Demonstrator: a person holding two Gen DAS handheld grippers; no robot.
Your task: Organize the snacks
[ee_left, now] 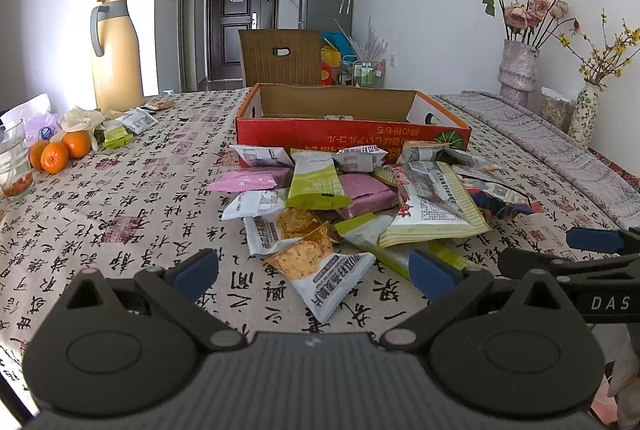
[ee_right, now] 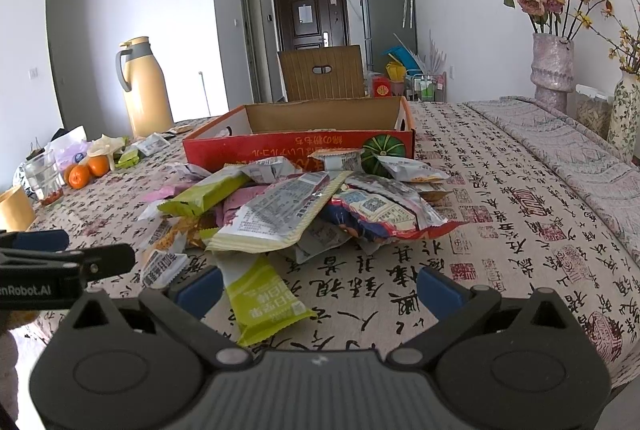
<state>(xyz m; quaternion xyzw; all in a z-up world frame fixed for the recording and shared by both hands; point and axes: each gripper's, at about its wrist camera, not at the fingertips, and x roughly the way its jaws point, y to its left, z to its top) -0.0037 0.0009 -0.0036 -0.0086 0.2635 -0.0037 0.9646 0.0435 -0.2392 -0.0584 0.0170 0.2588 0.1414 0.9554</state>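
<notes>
Here, my left gripper (ee_left: 314, 268) and right gripper (ee_right: 318, 286) stand spread, empty, before the snack packets (ee_left: 352, 198) heaped against the red cardboard box (ee_left: 352, 136); light, crinkly, slippery film, so I'd pinch a sealed end.

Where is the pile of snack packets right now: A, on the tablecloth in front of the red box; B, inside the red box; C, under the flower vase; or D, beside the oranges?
A: the snack packets lie heaped on the tablecloth, on the near side of the red box.
</notes>
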